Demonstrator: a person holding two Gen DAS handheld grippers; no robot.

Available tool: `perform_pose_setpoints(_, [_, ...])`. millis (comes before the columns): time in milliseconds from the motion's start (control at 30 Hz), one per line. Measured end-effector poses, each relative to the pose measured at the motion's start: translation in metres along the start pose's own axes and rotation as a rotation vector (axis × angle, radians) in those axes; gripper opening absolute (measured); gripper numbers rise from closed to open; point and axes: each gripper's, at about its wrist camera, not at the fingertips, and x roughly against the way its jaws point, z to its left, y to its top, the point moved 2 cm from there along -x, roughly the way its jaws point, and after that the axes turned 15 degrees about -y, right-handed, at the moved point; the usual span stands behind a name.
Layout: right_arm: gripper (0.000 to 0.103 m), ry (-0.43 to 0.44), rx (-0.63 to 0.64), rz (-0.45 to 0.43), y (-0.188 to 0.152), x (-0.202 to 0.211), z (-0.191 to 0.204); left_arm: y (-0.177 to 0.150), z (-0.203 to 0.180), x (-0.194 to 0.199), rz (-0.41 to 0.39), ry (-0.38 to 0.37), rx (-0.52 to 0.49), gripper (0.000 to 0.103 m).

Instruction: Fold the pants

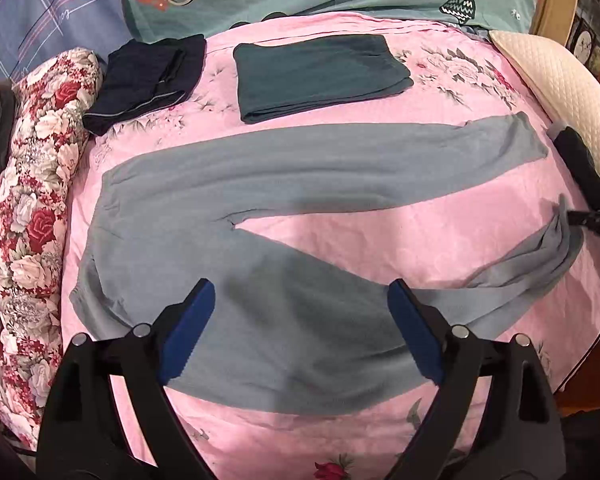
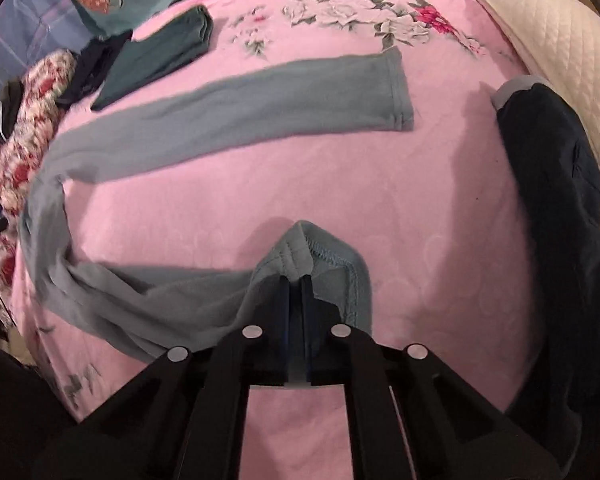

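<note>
Right claw pinches the grey pants hem, hiding its edge; left claw gapes.

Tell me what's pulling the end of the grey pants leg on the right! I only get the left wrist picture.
Observer: The right gripper. Its fingers are shut on the cuff of that leg of the grey pants.
Operator: Is the cuff squished flat on the bed?
Observer: No. It is bunched up around the fingers and turned so its stitched inside edge shows, with a shadow on the pink sheet beside it.
Operator: And the black thing at the right edge?
Observer: A dark navy garment, long and rumpled, lying along the cream quilted pillow.
</note>
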Motion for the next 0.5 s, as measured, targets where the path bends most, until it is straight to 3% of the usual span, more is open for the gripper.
perform_pose_setpoints(167, [0.004, 0.121, -0.202, -0.118, -0.011, 0.068, -0.035, 0.001, 0.001, 0.002, -0.004, 0.008, 0.004, 0.09])
perform_pose_setpoints(267, [0.004, 0.149, -0.285, -0.181, -0.019, 0.113, -0.05, 0.002, 0.004, 0.002, -0.009, 0.012, 0.016, 0.09])
perform_pose_setpoints(400, [0.004, 0.132, -0.33, -0.2, -0.002, 0.119, -0.053, 0.003, 0.006, 0.0, -0.006, 0.02, 0.03, 0.09])
perform_pose_setpoints(467, [0.004, 0.057, -0.332, -0.173, 0.011, 0.099, -0.052, 0.001, 0.005, -0.001, 0.0, 0.025, 0.028, 0.09])
perform_pose_setpoints(500, [0.009, -0.003, -0.335, -0.145, 0.016, 0.084, -0.054, 0.0, 0.005, -0.001, 0.004, 0.025, 0.027, 0.09])
